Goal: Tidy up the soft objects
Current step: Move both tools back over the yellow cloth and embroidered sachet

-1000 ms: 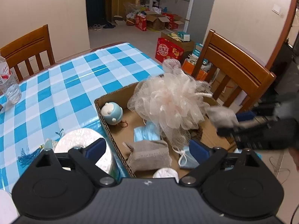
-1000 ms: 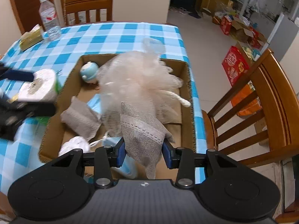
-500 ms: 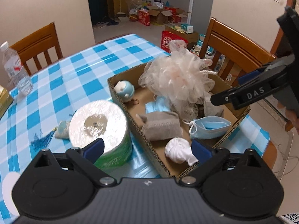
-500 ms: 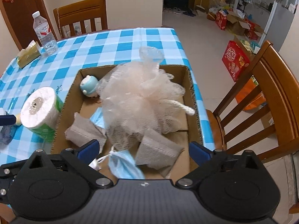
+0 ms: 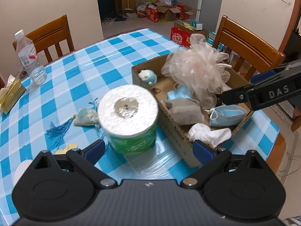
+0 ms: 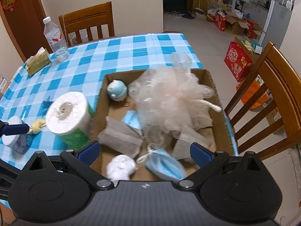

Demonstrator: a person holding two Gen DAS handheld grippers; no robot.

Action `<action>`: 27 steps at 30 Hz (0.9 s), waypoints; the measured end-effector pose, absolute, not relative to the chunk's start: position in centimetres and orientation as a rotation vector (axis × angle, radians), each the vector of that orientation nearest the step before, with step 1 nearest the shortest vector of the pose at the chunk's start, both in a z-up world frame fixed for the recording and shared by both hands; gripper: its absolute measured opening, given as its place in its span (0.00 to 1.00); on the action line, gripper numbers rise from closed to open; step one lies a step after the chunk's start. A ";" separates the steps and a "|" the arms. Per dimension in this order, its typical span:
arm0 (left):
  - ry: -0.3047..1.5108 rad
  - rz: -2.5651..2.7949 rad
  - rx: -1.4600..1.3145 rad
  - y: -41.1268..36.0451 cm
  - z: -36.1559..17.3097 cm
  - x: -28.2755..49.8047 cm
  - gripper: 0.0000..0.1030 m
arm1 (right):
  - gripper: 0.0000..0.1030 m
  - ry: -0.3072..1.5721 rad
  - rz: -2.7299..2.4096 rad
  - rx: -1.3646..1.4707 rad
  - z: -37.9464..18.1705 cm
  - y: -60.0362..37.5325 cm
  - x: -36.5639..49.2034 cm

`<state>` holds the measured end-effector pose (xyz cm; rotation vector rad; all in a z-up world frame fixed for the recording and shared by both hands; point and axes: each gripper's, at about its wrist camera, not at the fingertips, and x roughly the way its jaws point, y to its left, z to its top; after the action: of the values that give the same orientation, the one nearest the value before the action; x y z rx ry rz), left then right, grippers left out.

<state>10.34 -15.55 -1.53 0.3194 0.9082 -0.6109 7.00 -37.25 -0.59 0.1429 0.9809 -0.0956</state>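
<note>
Cream walls (image 6: 131,5) all round us, and pale floor tiles (image 6: 205,37) running off through a wide opening into a back room piled with open cartons (image 5: 167,12). The desk wears a blue-and-white checked cloth (image 5: 112,56). There's one wooden chair (image 6: 88,22) at its far side, another wooden chair (image 6: 269,98) on the right edge, a red gift box (image 6: 237,64) on the floor behind it, and a dark wooden door (image 6: 22,18) on the left.

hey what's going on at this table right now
A person is sorting soft things into a cardboard box using two handheld claws. The box holds a bath pouf, grey cloths, face masks and a small blue toy. Both the left claw and right claw are open and empty. A toilet paper roll stands outside the box.
</note>
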 end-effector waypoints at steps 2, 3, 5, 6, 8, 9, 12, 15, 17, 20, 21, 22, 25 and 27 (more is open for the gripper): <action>0.912 -0.608 0.317 -14.8 -1.5 10.3 0.96 | 1.00 0.979 -0.093 0.154 -0.4 -36.2 7.0; 0.912 -0.606 0.318 -14.4 -1.5 10.3 0.96 | 1.00 0.978 -0.094 0.157 -0.4 -35.7 6.9; 0.911 -0.605 0.317 -13.5 -1.6 10.3 0.96 | 1.00 0.977 -0.096 0.159 -0.4 -34.6 6.8; 0.912 -0.604 0.313 -13.0 -1.6 10.3 0.96 | 1.00 0.979 -0.097 0.161 -0.4 -33.9 6.8; 0.913 -0.603 0.309 -12.2 -1.6 10.4 0.96 | 1.00 0.985 -0.093 0.161 -0.5 -32.7 6.8; 0.913 -0.601 0.306 -11.8 -1.6 10.4 0.96 | 1.00 0.986 -0.091 0.159 -0.6 -31.9 6.8; 0.911 -0.593 0.300 -10.1 -1.7 10.4 0.96 | 1.00 0.994 -0.088 0.145 -0.8 -29.8 6.8; 0.914 -0.585 0.296 -8.3 -1.7 10.6 0.96 | 1.00 0.999 -0.088 0.145 -1.0 -27.9 6.9; 0.917 -0.583 0.296 -6.9 -1.8 10.8 0.96 | 1.00 1.002 -0.085 0.151 -1.1 -26.5 7.0; 0.919 -0.581 0.302 -4.9 -1.9 11.2 0.96 | 1.00 0.999 -0.093 0.135 -1.2 -24.3 7.3; 0.920 -0.580 0.305 -4.3 -1.9 11.4 0.96 | 1.00 0.998 -0.095 0.132 -1.2 -23.7 7.4; 0.920 -0.581 0.310 -3.6 -2.0 11.6 0.96 | 1.00 0.998 -0.096 0.131 -1.3 -23.0 7.4; 0.915 -0.584 0.328 -2.3 -2.0 12.2 0.96 | 1.00 0.997 -0.097 0.133 -1.2 -21.3 7.6; 0.911 -0.582 0.339 -1.6 -2.0 12.7 0.96 | 1.00 0.998 -0.088 0.129 -1.2 -20.2 7.8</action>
<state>12.71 -1.61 -1.97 0.3385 0.9112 -0.5822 7.78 -20.24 -1.22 0.1290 0.9977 -0.0883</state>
